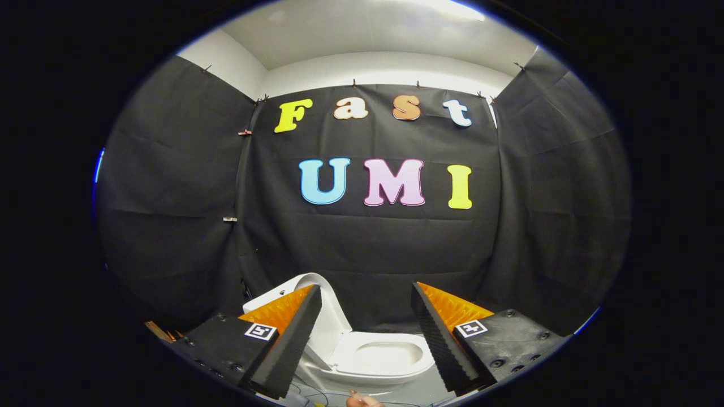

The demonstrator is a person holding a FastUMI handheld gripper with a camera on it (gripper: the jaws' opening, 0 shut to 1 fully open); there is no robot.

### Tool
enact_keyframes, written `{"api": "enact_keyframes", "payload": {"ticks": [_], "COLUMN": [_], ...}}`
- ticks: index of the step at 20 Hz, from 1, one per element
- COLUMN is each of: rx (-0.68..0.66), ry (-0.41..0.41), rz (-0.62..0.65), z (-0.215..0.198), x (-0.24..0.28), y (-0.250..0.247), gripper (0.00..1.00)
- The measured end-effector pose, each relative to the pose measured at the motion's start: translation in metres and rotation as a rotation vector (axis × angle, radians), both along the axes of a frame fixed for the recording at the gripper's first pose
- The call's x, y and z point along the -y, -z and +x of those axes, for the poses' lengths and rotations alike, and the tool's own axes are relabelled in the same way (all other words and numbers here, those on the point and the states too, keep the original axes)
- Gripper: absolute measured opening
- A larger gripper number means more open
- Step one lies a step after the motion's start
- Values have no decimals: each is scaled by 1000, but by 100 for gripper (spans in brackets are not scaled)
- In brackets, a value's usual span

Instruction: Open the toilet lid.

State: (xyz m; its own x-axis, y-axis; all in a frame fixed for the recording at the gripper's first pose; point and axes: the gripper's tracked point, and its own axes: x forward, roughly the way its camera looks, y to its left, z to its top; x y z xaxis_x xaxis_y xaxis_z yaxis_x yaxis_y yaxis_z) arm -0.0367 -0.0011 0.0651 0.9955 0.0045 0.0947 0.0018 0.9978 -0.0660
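**Lid stands up, claw held wide above the bowl**

The gripper is held level, looking across the booth at the black cloth wall, its two fingers spread far apart with nothing between them and nothing touching them. The toilet sits below and just ahead of the fingers, low in the gap between them. Its lid is raised, standing nearly upright and leaning back toward the wall, partly hidden behind the left finger. The open seat and bowl run lengthwise from the lid out toward the right finger, so the toilet sits at an angle to the gripper. A fingertip of a person's hand shows beneath the bowl, beside some thin cables on the floor.
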Motion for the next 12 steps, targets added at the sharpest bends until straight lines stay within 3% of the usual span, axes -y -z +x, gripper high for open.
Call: {"api": "enact_keyframes", "payload": {"ticks": [12], "rx": [3], "ry": [0], "rz": [-6], "z": [0], "x": [0], "y": [-1], "gripper": [99]}}
